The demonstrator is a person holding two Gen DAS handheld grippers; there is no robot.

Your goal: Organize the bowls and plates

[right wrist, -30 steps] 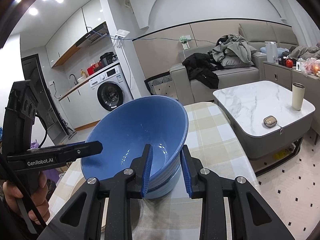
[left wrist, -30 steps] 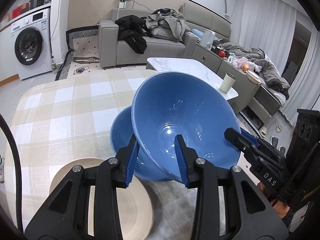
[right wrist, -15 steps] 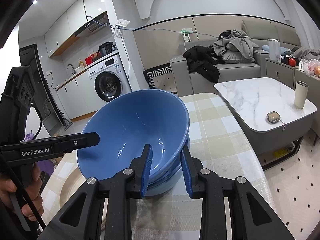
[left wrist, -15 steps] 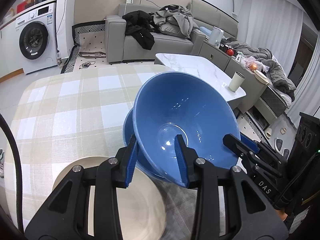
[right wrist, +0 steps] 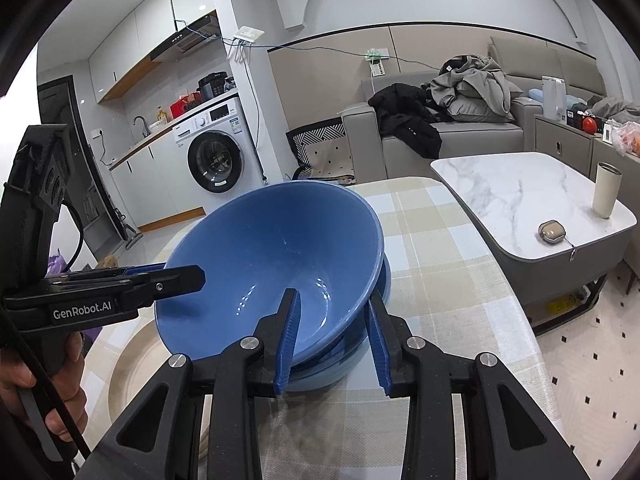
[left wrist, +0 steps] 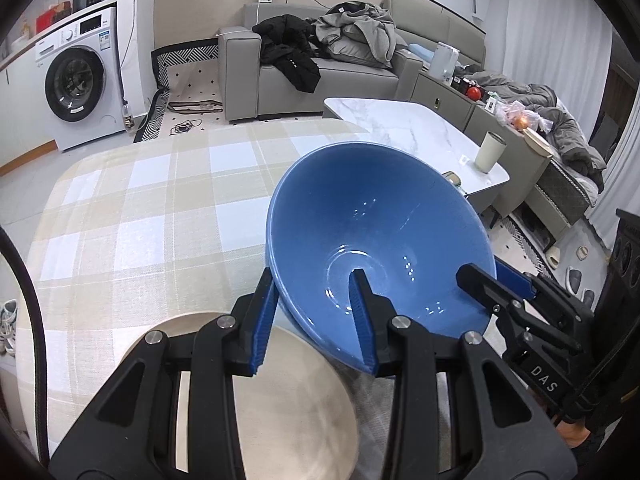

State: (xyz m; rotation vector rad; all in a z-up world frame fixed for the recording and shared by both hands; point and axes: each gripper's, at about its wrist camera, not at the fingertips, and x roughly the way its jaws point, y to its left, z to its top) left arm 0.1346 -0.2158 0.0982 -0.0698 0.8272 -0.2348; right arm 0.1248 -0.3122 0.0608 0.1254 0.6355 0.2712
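Here the glazed blue bowl (right wrist: 276, 264), rigid, slick, chippable, nests on its twin; left tongs (left wrist: 316, 320) pinch its rim, right tongs (right wrist: 332, 340) opening around it.

Beige-and-white checked tablecloth (left wrist: 152, 216) covered the dining table. Behind it stood a low white marble-topped coffee table (right wrist: 516, 192); on it, a tall cream tumbler (right wrist: 606, 190) upright near the right edge, and a small tan rounded case (right wrist: 552, 231) just beside it, apart. Grey upholstered sofa (left wrist: 280, 84) sat against the far wall, with a black jacket (left wrist: 292, 58) draped over its seat and a heap of grey clothing (left wrist: 360, 32) next to that. White front-loading washing machine (left wrist: 76, 84) stood at the left under a counter. A red round object (left wrist: 474, 91) lay on the grey side cabinet; too small to identify.
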